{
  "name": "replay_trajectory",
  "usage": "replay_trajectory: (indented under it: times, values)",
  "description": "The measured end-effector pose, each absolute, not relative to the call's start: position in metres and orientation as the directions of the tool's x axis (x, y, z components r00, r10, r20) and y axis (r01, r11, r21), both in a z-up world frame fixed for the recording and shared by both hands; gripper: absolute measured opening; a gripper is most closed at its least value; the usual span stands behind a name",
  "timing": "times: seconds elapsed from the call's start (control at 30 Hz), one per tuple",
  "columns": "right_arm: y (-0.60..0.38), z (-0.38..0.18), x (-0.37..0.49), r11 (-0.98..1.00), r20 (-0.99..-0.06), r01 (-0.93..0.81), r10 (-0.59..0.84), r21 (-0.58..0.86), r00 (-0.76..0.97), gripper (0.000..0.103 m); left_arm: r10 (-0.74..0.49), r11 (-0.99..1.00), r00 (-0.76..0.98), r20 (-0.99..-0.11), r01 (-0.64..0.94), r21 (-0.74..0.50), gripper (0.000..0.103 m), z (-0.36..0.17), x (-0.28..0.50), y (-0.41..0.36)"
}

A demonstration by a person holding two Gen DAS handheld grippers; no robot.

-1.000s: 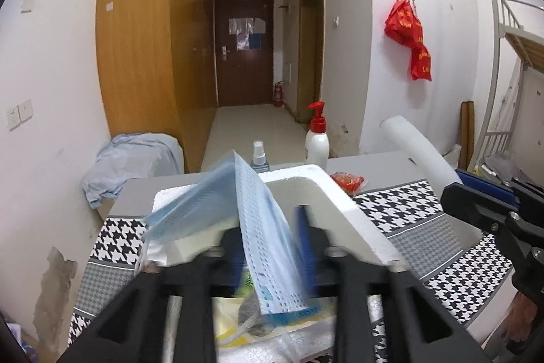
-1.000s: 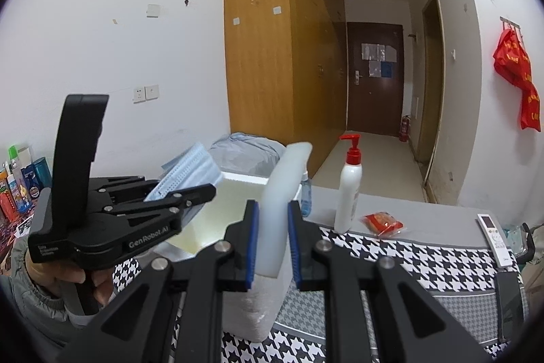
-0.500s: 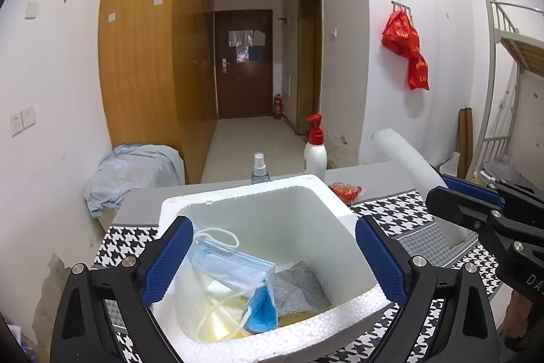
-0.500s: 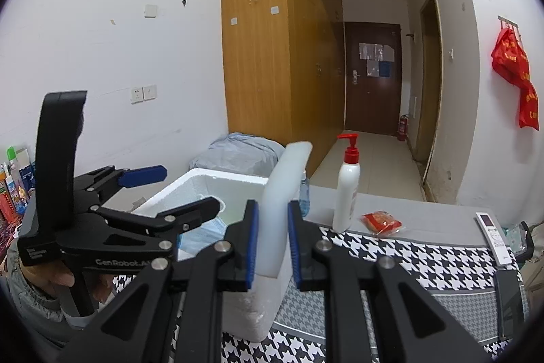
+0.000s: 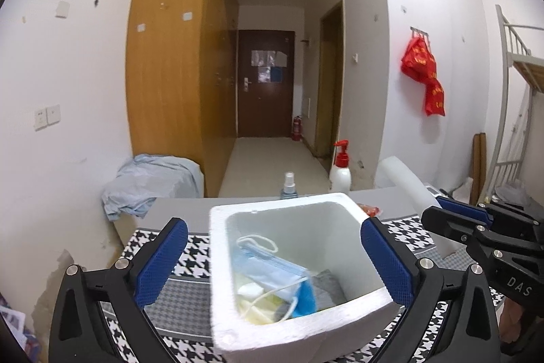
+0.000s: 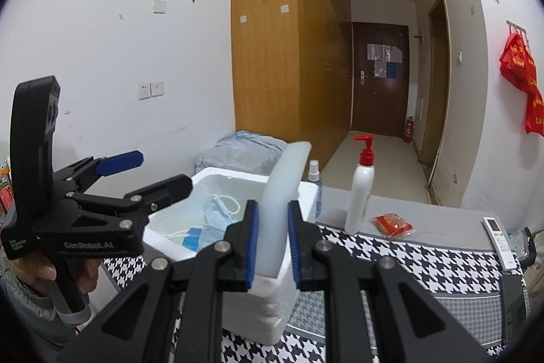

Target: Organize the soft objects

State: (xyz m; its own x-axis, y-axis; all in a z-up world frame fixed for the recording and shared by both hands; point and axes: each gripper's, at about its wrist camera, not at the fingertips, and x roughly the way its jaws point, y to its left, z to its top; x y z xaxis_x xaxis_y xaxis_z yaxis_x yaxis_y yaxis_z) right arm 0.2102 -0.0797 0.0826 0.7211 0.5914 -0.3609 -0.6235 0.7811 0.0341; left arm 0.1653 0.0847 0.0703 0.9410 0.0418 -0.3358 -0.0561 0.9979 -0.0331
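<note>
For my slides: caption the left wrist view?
Open left gripper above a foam box holding a face mask.

A white foam box (image 5: 299,322) sits on the houndstooth-patterned table (image 6: 425,264); a blue pleated face mask (image 5: 272,271) lies inside it, and a white pump bottle with a red top (image 6: 361,189) stands behind to its right.

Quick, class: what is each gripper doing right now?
Left gripper: open, jaws just opened, nothing between the pads; mask lies in the foam box.
Right gripper: shut on the white foam piece.
</note>
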Motion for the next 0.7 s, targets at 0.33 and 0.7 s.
replay_trajectory:
  times: [0.33,0.7]
  values:
    - [-0.063,0.081,0.212,0.764,-0.371,-0.645,0.607,0.028,0.703,0.02,0.111,0.99,0.935,-0.337,-0.132,-0.04,0.102,0.062,0.149,0.112]
    - [-0.042,0.08,0.213,0.738,-0.391,-0.674,0.627,0.024,0.673,0.02,0.155,0.982,0.928,-0.34,-0.183,-0.054,0.102,0.056,0.136,0.137]
